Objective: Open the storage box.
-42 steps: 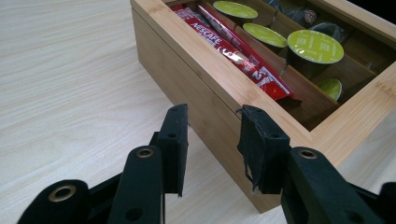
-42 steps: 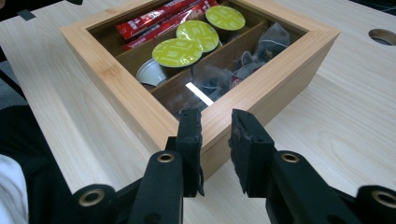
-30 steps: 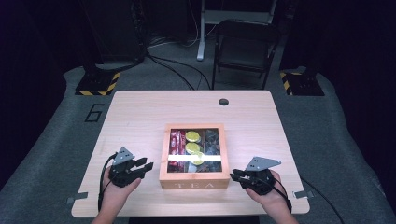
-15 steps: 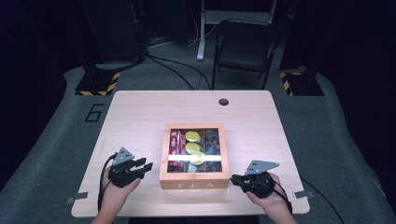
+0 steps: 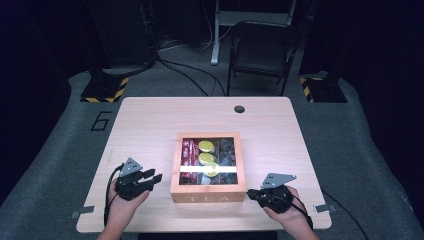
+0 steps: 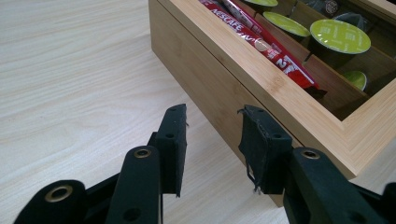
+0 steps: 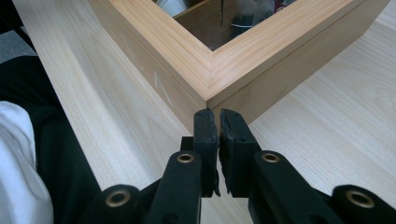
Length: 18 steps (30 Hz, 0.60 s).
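- Between the two grippers, the tea box (image 5: 208,167) sits unmoved on the counter (image 5: 150,120), glass lid down, red sachets (image 6: 261,39) and green pods (image 6: 340,35) inside.
- Right gripper (image 5: 255,193) has crept inward over the last second; its fingers (image 7: 206,127) are pressed together, empty, just short of the box's near right corner.
- Left gripper (image 5: 156,176) holds its place, fingers (image 6: 173,135) spread apart, box's left wall just ahead.
- Likely reading: approach is closing, no contact yet.
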### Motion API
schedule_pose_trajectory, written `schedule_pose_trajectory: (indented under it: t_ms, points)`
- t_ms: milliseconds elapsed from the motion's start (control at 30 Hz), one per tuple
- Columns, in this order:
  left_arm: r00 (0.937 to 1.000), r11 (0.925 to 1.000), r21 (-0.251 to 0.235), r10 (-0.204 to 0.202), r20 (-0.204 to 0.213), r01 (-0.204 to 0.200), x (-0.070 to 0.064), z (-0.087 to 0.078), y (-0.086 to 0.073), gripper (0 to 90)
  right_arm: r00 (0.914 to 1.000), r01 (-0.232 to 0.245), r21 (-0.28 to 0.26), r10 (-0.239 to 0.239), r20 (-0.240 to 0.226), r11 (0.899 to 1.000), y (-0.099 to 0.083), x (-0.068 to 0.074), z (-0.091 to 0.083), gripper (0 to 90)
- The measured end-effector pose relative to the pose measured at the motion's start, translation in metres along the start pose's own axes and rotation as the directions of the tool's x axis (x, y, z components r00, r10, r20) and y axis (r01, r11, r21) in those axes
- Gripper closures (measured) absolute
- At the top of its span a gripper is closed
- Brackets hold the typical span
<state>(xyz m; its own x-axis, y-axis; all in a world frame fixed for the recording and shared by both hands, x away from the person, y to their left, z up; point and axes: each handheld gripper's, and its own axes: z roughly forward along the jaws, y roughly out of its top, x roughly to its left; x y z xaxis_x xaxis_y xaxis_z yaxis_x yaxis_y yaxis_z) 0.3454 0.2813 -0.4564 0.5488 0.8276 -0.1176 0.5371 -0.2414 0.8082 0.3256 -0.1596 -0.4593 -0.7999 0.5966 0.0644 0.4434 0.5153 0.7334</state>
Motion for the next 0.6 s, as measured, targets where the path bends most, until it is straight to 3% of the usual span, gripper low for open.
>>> schedule_pose_trajectory:
  t_ms: [233,333,600]
  points:
    - [1.0,1.0,0.0,0.0,-0.002,0.0,0.0003,0.0002,-0.0002,60.2,1.0,0.002,0.005,-0.002,0.0,1.0,-0.0007,0.001,0.0011,86.2]
    - [1.0,1.0,0.0,-0.001,0.0,0.001,0.0006,0.0004,-0.0004,60.1,0.9996,0.024,0.006,-0.024,-0.015,1.0,-0.0002,0.0018,0.0024,86.0]
    - [1.0,1.0,0.005,0.0,0.008,0.0,0.0,0.0004,-0.0002,60.0,0.999,0.043,0.005,-0.043,0.008,0.999,-0.0005,0.0032,0.0053,87.2]
